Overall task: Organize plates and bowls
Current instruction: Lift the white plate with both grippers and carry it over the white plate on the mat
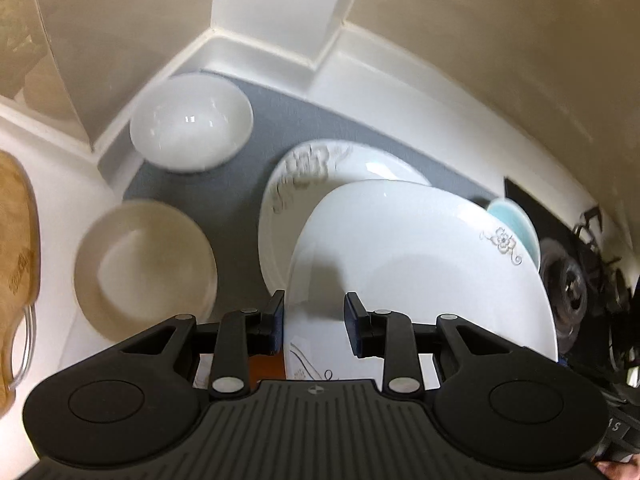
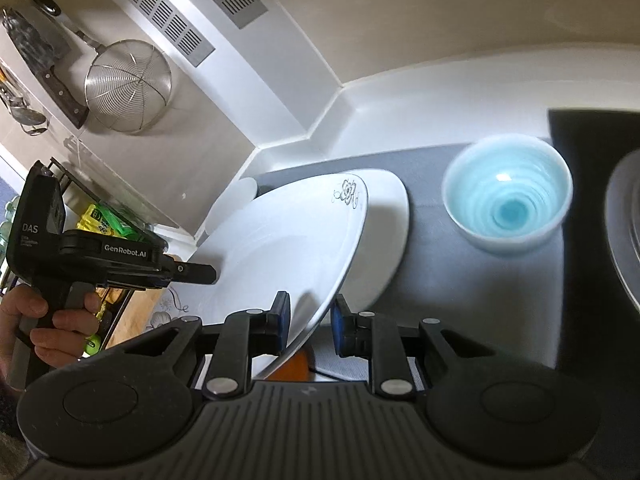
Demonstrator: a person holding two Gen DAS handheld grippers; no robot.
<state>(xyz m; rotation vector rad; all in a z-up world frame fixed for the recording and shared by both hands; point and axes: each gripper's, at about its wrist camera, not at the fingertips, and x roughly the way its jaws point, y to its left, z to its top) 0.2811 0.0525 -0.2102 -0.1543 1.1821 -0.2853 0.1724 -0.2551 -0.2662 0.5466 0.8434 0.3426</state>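
A white plate with a grey flower is held tilted above a second patterned white plate on the grey mat. My left gripper straddles the held plate's near rim, jaws apart around it. In the right wrist view the same plate has its rim between my right gripper's blue pads, with small gaps showing. The lower plate lies under it. A white bowl, a beige bowl and a blue bowl stand on the counter.
A white wall corner and cabinet bound the back. A wooden cutting board stands at the left. Dark objects sit at the right. A strainer and knife hang on the wall. The other hand-held gripper is at the left.
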